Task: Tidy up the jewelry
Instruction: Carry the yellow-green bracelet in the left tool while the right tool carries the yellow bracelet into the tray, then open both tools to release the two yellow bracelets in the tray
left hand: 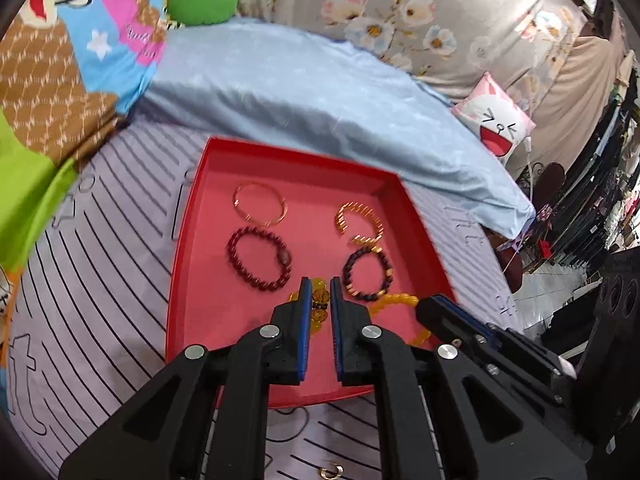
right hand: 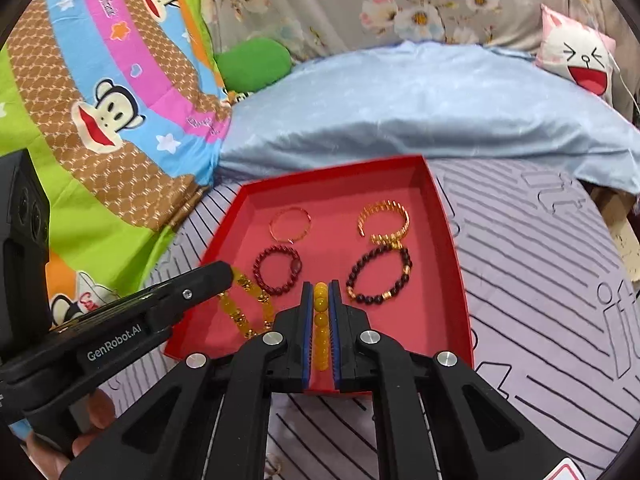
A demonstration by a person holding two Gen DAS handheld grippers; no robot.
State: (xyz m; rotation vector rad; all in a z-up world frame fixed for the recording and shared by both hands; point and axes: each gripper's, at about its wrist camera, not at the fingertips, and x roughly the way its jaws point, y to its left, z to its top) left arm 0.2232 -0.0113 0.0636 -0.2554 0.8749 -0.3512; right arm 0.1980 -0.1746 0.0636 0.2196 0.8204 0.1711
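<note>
A big bed holds a shallow red cardboard tray [right hand: 448, 240] with four bracelets lying inside. The left gripper [left hand: 320, 286] pinches a yellow bead bracelet with gold charms [right hand: 246, 304] at the tray's near left. The right gripper [right hand: 320, 292] squeezes a plain yellow bead bracelet [right hand: 320, 328] near the middle. Lower both gently onto empty red spots, then let go.

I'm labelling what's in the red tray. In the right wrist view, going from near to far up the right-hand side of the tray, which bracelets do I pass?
Dark beaded bracelet with gold spacers → gold ridged cuff bangle, whose near edge touches the dark one, then the red tray's far wall.
</note>
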